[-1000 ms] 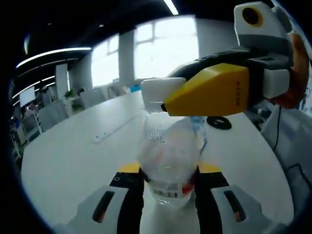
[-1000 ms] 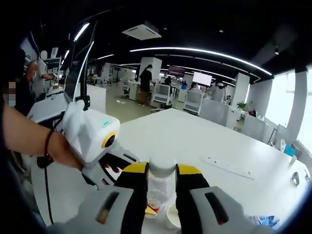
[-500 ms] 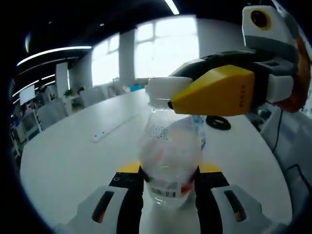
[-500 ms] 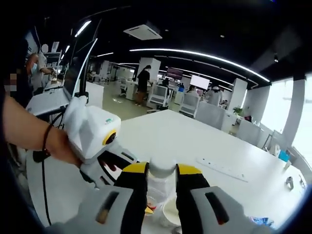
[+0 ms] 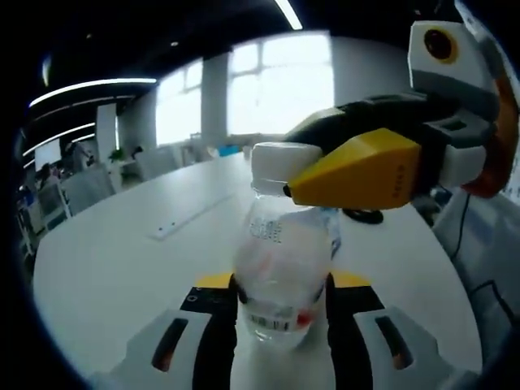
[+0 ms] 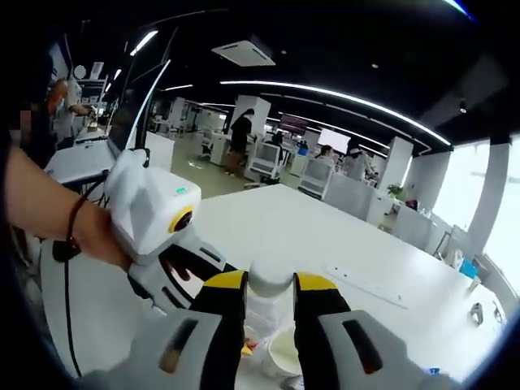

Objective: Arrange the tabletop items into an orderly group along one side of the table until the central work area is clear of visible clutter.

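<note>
A clear plastic bottle (image 5: 280, 276) with a white cap (image 5: 280, 166) stands upright between the jaws of my left gripper (image 5: 280, 286), which is shut on its body. My right gripper (image 5: 296, 180) comes in from the right and is shut on the cap. In the right gripper view, the yellow-tipped jaws of my right gripper (image 6: 270, 284) clamp the white cap (image 6: 270, 280). There my left gripper (image 6: 175, 236), held by a hand, sits just left of and below it. The bottle's body is mostly hidden behind the jaws.
The white table (image 5: 106, 260) stretches ahead, with a long white strip (image 5: 183, 223) lying on it. A black ring-shaped item (image 5: 363, 215) lies at the right behind the bottle. A white bowl-like item (image 6: 280, 353) sits under my right gripper. Desks, chairs and people stand beyond (image 6: 244, 134).
Both grippers keep their hold. In the left gripper view the cap and the right gripper have shifted slightly to the right and down; both views have moved a little.
</note>
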`<state>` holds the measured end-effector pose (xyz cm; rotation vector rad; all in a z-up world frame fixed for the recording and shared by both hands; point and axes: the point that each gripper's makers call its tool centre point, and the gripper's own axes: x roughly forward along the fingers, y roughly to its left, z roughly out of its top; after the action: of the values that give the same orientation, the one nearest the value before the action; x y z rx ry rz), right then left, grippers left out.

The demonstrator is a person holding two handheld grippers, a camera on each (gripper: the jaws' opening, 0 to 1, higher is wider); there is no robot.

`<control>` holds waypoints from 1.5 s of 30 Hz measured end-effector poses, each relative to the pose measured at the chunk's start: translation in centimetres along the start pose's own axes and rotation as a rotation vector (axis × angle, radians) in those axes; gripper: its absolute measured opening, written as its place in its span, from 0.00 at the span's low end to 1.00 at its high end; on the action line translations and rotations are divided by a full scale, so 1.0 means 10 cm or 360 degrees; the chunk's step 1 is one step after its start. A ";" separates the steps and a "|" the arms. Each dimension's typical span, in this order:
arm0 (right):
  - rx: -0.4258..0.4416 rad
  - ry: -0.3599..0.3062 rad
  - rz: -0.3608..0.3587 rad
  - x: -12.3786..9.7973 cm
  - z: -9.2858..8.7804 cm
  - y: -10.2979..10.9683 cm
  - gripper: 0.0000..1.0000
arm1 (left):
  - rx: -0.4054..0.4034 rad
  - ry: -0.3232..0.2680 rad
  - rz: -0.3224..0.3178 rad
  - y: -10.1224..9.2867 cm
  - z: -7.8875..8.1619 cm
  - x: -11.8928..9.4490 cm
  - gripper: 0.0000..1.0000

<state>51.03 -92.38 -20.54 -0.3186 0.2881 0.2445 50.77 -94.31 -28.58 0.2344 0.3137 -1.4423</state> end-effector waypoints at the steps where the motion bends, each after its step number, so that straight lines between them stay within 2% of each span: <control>1: 0.0005 0.0004 -0.0001 0.00 0.00 -0.01 0.19 | -0.0011 0.0003 0.0000 0.00 -0.01 0.00 0.41; 2: 0.0004 0.0004 -0.0002 0.00 0.00 -0.02 0.19 | -0.0039 0.0030 0.0012 0.00 -0.04 0.00 0.42; 4: 0.0002 0.0003 -0.0006 0.01 0.00 -0.03 0.19 | -0.0037 0.0021 0.0016 0.01 -0.03 0.01 0.45; 5: 0.0007 0.0007 -0.0001 0.01 0.00 -0.04 0.19 | -0.0091 0.0033 0.0027 0.02 -0.04 0.01 0.47; 6: 0.0005 0.0009 -0.0002 0.01 0.00 -0.05 0.19 | -0.0065 0.0031 0.0032 0.02 -0.04 0.01 0.49; 12: 0.0025 0.0008 0.0014 0.00 -0.01 -0.05 0.19 | -0.0089 0.0022 0.0028 0.00 -0.02 0.01 0.50; 15: 0.0043 -0.0005 0.0040 0.00 0.01 -0.03 0.22 | -0.0139 0.0013 0.0044 0.00 -0.01 0.01 0.59; 17: 0.0053 -0.0015 0.0057 0.00 0.01 -0.03 0.30 | -0.0143 0.0003 0.0053 0.00 0.00 0.00 0.63; 21: 0.0062 -0.0003 0.0069 -0.02 0.00 -0.02 0.33 | -0.0159 0.0017 0.0057 -0.02 -0.02 -0.02 0.67; 24: 0.0067 0.0011 0.0093 -0.02 -0.02 -0.01 0.38 | -0.0208 0.0019 0.0076 -0.03 -0.02 -0.03 0.76; 29: 0.0171 0.0044 0.0179 -0.03 -0.11 -0.02 0.54 | -0.0246 0.0023 0.0095 -0.07 -0.02 -0.07 0.86; 32: 0.0190 0.0086 0.0200 -0.05 -0.19 -0.06 0.59 | -0.0251 0.0032 0.0100 -0.10 -0.03 -0.09 0.88; 45: 0.0294 0.0023 0.0276 -0.17 -0.12 -0.21 0.75 | -0.0294 0.0065 0.0167 -0.15 0.02 -0.24 0.92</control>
<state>49.72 -95.08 -20.53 -0.1124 0.3503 0.3840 49.07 -92.28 -27.45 0.1287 0.4590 -1.2975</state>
